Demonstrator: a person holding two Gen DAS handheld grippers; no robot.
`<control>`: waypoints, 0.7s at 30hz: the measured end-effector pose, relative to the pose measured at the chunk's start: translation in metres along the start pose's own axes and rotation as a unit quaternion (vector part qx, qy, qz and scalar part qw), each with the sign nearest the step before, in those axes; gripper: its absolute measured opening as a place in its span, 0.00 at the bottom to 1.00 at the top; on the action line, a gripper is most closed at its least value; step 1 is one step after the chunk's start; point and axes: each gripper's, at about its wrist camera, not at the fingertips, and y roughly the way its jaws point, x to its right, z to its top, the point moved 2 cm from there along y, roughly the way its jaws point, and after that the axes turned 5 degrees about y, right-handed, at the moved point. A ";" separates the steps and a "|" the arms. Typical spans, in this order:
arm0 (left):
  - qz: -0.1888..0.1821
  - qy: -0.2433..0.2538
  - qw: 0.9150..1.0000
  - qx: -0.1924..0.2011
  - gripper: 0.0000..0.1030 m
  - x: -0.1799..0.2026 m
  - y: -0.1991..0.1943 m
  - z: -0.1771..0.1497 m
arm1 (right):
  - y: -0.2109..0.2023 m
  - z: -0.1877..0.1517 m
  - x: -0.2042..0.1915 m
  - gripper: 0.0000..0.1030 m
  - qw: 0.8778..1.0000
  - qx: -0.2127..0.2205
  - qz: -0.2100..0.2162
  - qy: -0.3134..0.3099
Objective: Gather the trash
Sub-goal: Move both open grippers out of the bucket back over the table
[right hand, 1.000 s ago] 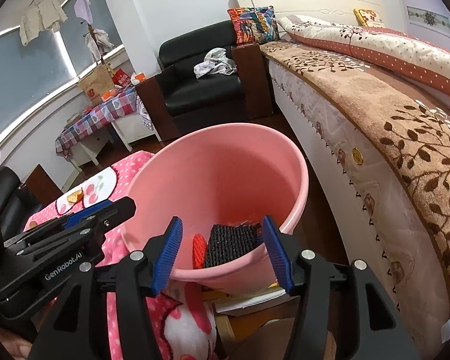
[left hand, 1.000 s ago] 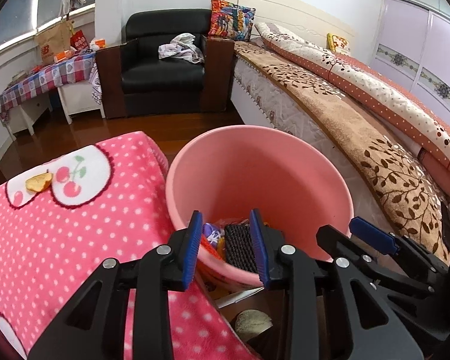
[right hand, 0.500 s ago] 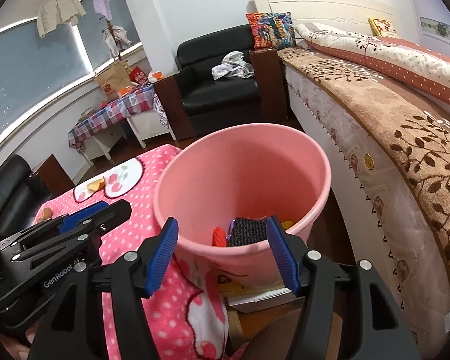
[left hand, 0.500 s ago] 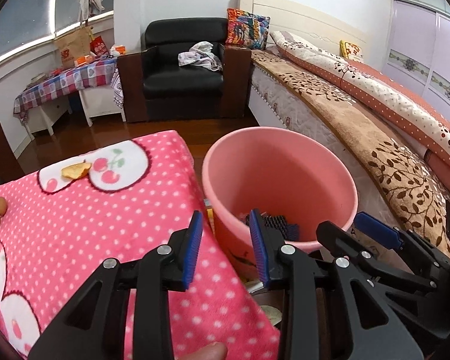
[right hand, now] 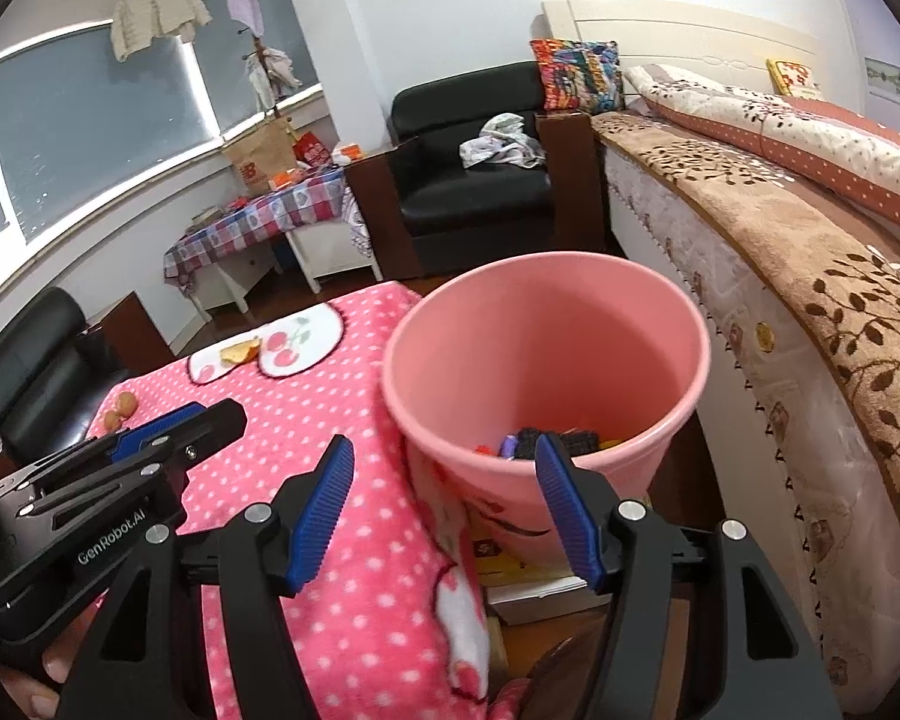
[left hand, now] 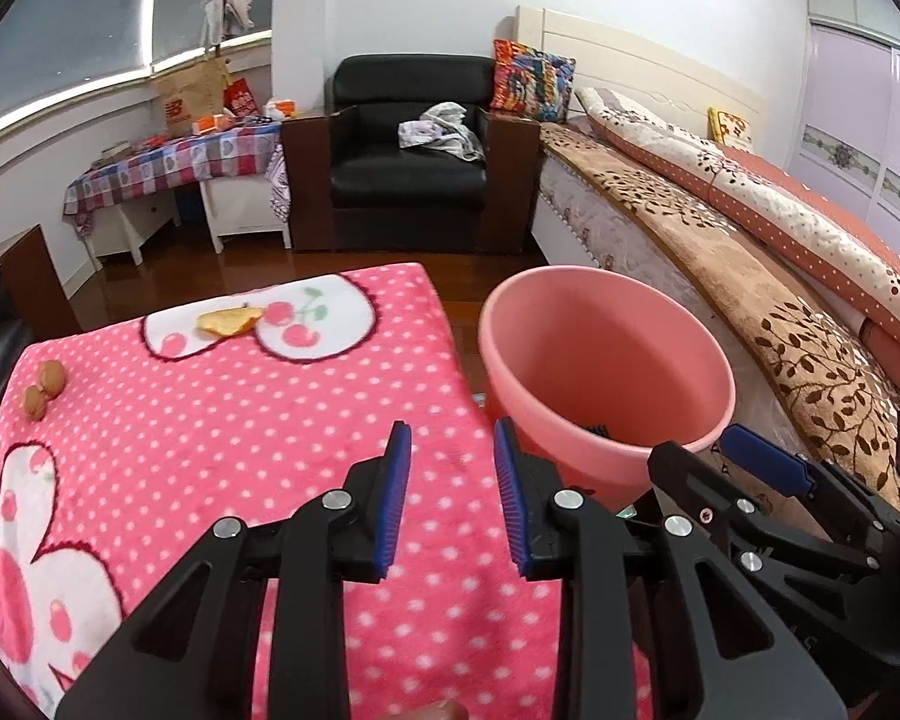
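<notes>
1. Both my tongs are empty. The left tongs (left hand: 453, 501) have a gap with nothing between the pads, and they are closing a little; the right tongs (right hand: 444, 510) stand wide apart, holding nothing.
2. The pink bucket (right hand: 546, 354) sits just beside the tabletop (left hand: 240, 420), with dark and coloured scraps already at its bottom.
3. Trash left to collect, as I judge it: a yellow peel (left hand: 229, 321) on the white cherry patch at the far end, and two small brown nuts (left hand: 43, 387) near the far left edge.
4. I'd take the left tongs out to the peel first and reopen them before arriving.
5. Come down steeply so the pads straddle the peel without snagging the fluffy cloth.
6. Keep the right tongs clear of the bucket rim, so the carry back stays unobstructed.
</notes>
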 end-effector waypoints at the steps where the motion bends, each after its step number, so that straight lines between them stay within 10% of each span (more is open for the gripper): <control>1: 0.002 -0.002 1.000 0.000 0.28 -0.003 -0.002 -0.002 | -0.001 -0.003 -0.004 0.60 1.000 0.000 0.004 -0.003; 21: 0.016 -0.031 0.999 0.000 0.28 -0.036 -0.031 -0.036 | -0.022 -0.028 -0.041 0.61 0.999 0.014 0.024 -0.024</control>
